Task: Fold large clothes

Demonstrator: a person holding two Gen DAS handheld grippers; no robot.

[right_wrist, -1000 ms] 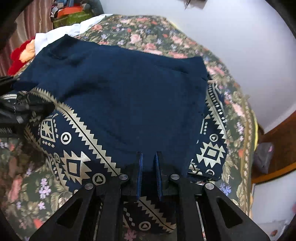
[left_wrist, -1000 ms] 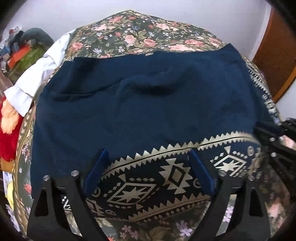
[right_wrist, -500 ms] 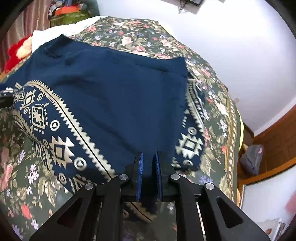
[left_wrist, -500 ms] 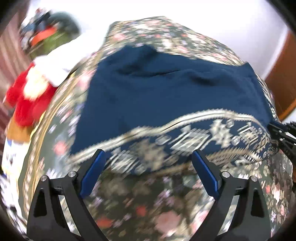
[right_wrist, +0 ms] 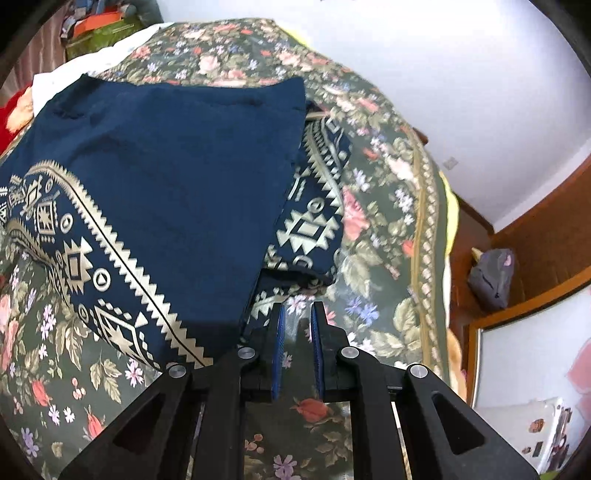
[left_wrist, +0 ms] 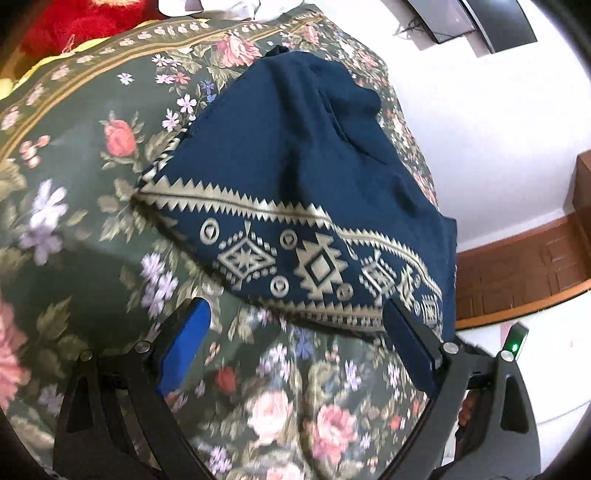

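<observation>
A navy garment [left_wrist: 295, 158] with a gold geometric border lies folded on the floral bedspread [left_wrist: 92, 184]. In the left wrist view my left gripper [left_wrist: 295, 332] is open, hovering over the bedspread just short of the patterned hem, nothing between its blue pads [left_wrist: 184, 347]. In the right wrist view the garment [right_wrist: 177, 177] spreads to the upper left, with a patterned layer sticking out at its right side. My right gripper [right_wrist: 297, 325] is shut beside the garment's near corner, over bare bedspread [right_wrist: 388, 295], holding nothing.
A red plush thing [left_wrist: 74, 22] and white cloth [right_wrist: 92, 62] lie at the bed's far side. Beyond the bed's right edge are wood panelling [left_wrist: 517, 266] and a grey bag [right_wrist: 491, 277] on the floor. A dark screen [left_wrist: 480, 18] hangs on the wall.
My left gripper has swung sideways off the garment and rolled, now facing its patterned hem from the side. My right gripper has drawn back; the cloth is no longer between its fingers.
</observation>
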